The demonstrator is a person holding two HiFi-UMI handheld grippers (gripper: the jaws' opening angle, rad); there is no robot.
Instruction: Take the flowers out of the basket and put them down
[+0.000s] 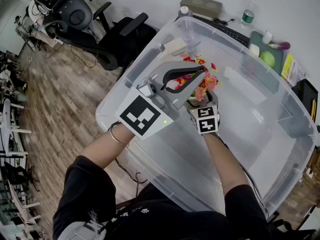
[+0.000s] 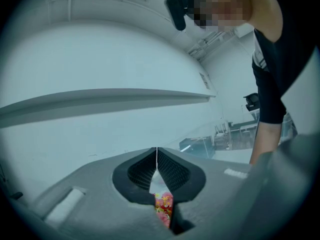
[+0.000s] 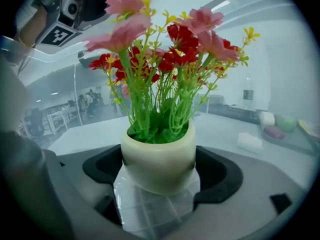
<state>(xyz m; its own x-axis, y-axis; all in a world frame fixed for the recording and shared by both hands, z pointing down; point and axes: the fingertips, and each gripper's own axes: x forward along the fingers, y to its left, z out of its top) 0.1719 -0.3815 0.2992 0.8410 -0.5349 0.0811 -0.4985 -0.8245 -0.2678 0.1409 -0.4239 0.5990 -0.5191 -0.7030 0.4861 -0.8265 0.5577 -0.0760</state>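
Observation:
A small cream pot (image 3: 159, 159) of pink, red and yellow artificial flowers (image 3: 165, 49) sits between the jaws of my right gripper (image 3: 159, 171), which is shut on the pot's sides. In the head view the flowers (image 1: 200, 84) are inside the large clear plastic bin (image 1: 150, 54), just ahead of the right gripper (image 1: 197, 103). My left gripper (image 1: 201, 76) reaches across above the flowers, shut and empty. In the left gripper view its jaws (image 2: 157, 153) meet, and a bit of the flowers (image 2: 163, 206) shows below them.
A white flat packet (image 1: 235, 76) lies on the bin's floor. Outside the bin, at the back, are a black keyboard (image 1: 225, 29), a water bottle (image 1: 247, 15), a grey box (image 1: 201, 5) and a green tray (image 1: 270, 54). A black office chair (image 1: 120, 34) stands at the left.

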